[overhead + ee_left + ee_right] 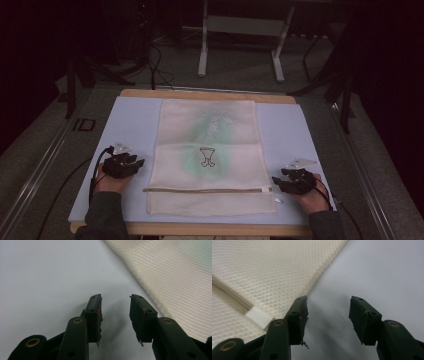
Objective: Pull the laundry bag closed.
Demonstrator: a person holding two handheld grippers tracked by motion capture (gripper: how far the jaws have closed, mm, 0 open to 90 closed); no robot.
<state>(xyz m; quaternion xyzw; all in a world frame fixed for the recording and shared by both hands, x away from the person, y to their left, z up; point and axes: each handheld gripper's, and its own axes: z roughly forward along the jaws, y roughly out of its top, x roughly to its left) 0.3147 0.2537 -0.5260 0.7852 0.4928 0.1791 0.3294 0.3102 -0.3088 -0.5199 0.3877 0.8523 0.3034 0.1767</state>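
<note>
A cream mesh laundry bag lies flat on the pale blue mat, with a zipper across its near end and a green garment with a small printed figure showing through. My left gripper rests on the mat just left of the bag, open and holding nothing; the bag's mesh edge runs past on its right. My right gripper sits open beside the bag's right edge near the zipper end. The mesh and a white zipper tab lie to its left.
The mat covers a wooden board on a grey floor-like surface. Metal rails run along both sides. A white frame's legs and dark cables stand beyond the far edge. A person's sleeves come in at the bottom.
</note>
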